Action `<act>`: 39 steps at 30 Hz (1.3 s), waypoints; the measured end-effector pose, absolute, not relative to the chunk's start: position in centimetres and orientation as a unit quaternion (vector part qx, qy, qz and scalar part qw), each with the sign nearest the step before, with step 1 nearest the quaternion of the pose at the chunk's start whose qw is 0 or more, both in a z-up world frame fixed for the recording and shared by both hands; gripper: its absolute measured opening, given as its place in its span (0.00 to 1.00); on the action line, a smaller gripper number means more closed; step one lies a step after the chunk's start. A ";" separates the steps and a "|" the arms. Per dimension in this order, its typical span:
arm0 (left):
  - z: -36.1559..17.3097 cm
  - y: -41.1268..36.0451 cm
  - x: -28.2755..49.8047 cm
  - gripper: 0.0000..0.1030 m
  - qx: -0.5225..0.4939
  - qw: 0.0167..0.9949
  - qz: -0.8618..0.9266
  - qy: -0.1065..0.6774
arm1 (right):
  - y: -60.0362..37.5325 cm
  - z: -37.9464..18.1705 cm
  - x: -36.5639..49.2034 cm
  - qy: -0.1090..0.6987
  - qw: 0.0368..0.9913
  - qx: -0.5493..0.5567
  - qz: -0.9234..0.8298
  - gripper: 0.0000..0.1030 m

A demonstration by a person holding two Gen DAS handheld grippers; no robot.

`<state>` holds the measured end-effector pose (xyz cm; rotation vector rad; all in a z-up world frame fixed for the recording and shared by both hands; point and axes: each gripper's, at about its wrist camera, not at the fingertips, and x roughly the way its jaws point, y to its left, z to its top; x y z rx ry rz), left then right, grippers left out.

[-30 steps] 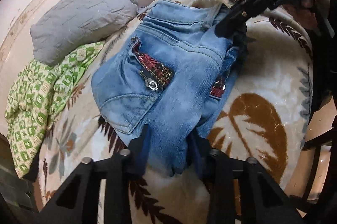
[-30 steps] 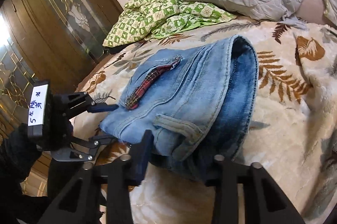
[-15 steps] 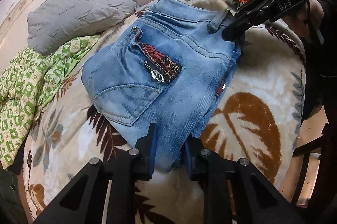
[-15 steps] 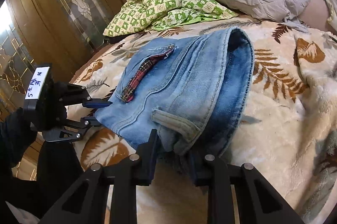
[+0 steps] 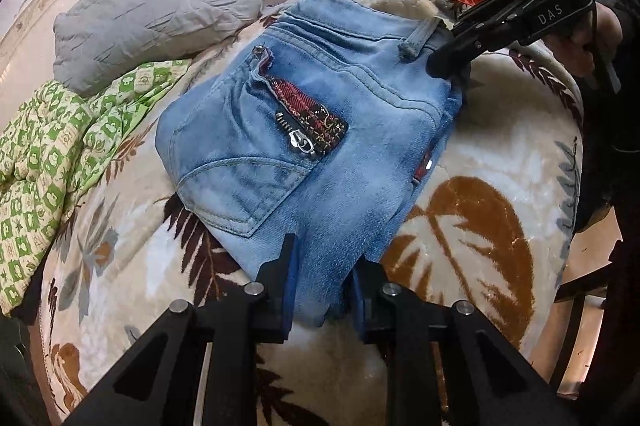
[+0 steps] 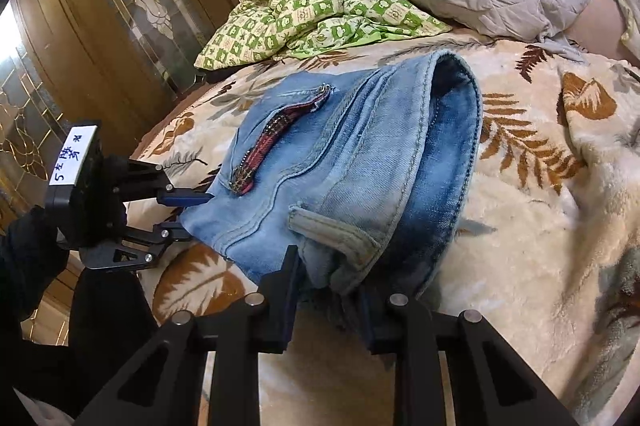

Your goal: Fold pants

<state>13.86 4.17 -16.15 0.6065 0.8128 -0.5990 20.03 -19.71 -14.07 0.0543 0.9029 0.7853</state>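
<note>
Your faded light-blue denim pants (image 5: 320, 129) lie folded into a compact stack on the cream plush leaf-print blanket (image 5: 500, 153), back pocket and red plaid zip trim (image 5: 310, 117) facing up.

Left gripper (image 5: 322, 286): fingers clamped on the folded edge nearest you. Right gripper (image 6: 328, 290): fingers pinching the waistband corner beside the belt loop (image 6: 332, 226) — grip looks firm, though the denim bunches there and I can't see how many layers it holds.

Looks like the last fold, set down or nearly so. To finish clean:
- Lower both ends together so the stack lands flat.
- Keep light tension between the grippers; the waistband gapes open on the right side.
- Open each gripper only once the cloth rests on the blanket, then back straight out — don't drag the top layer.

Writing: "DAS" in light letters on the right gripper's body in the left wrist view. White tag (image 6: 74, 155) on the left gripper reads "5" plus handwritten characters, not clear enough to read.
</note>
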 end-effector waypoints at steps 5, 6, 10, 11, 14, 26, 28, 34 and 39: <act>-16.2 4.3 14.1 0.28 0.278 0.837 -0.272 0.385 | -19.7 -14.2 20.0 0.423 0.830 0.028 0.363 0.27; -16.3 4.3 14.1 0.34 0.277 0.841 -0.261 0.384 | -19.7 -14.2 19.9 0.422 0.831 0.028 0.361 0.30; -16.5 5.3 15.1 1.00 0.242 0.857 -0.179 0.418 | -19.9 -14.4 19.7 0.429 0.834 0.043 0.344 0.86; -16.6 5.6 15.4 1.00 0.228 0.852 -0.181 0.436 | -20.0 -14.4 19.7 0.434 0.838 0.041 0.329 0.97; -14.9 6.4 14.9 1.00 0.171 0.865 -0.174 0.439 | -20.6 -13.5 19.5 0.450 0.830 0.055 0.323 1.00; -1.3 6.5 8.5 1.00 -0.036 0.950 -0.021 0.311 | -23.4 0.2 11.3 0.355 0.929 0.050 0.090 1.00; -0.8 5.7 7.2 1.00 -0.032 0.955 -0.006 0.296 | -22.6 1.2 9.5 0.336 0.941 0.009 0.036 1.00; -3.0 2.5 1.3 1.00 -0.008 0.953 0.034 0.300 | -21.8 -0.8 3.3 0.327 0.944 0.029 -0.031 1.00; -2.6 3.0 -1.1 1.00 -0.030 0.956 -0.010 0.292 | -21.4 -1.4 0.4 0.327 0.945 -0.001 -0.017 1.00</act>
